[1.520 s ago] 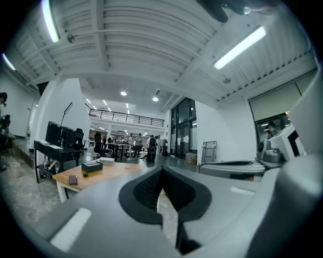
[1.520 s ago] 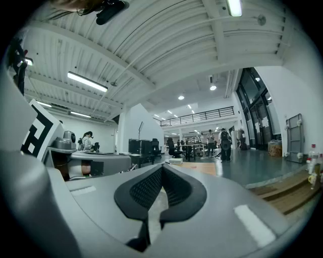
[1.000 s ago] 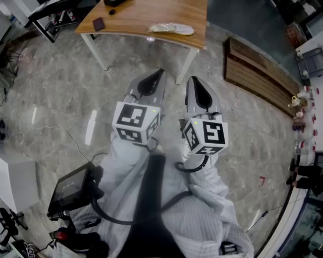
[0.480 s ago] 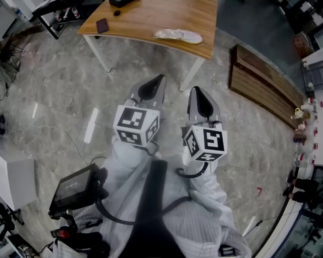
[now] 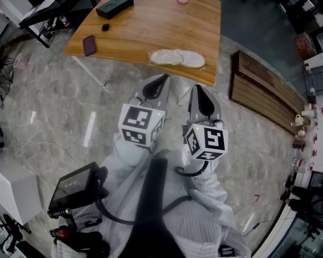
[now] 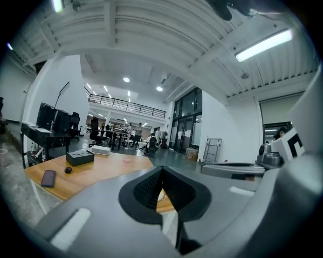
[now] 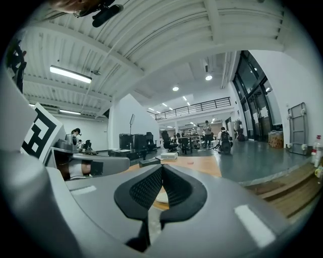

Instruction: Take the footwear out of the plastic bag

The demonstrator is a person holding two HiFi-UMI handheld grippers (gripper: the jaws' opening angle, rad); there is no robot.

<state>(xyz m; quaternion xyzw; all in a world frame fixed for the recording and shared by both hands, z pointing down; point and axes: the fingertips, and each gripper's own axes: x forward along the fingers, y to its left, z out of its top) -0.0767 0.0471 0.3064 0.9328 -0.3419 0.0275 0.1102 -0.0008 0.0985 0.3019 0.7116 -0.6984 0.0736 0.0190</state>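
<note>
Table [image 5: 151,25] nearer, left gripper [image 5: 160,77], right gripper [image 5: 196,87] (two, jaws pressed together), one plastic bag [image 5: 176,58].

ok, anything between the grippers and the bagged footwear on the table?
Nothing visible. The clear plastic bag of white footwear lies at the wooden table's near edge, just ahead of the left gripper and right gripper, both shut and empty.

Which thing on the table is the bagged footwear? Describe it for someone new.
Find the wooden table ahead. Near its front edge, toward the right corner, lies the bagged footwear, pale and flat in clear plastic. Unlike it, the phone and black box are dark.
</note>
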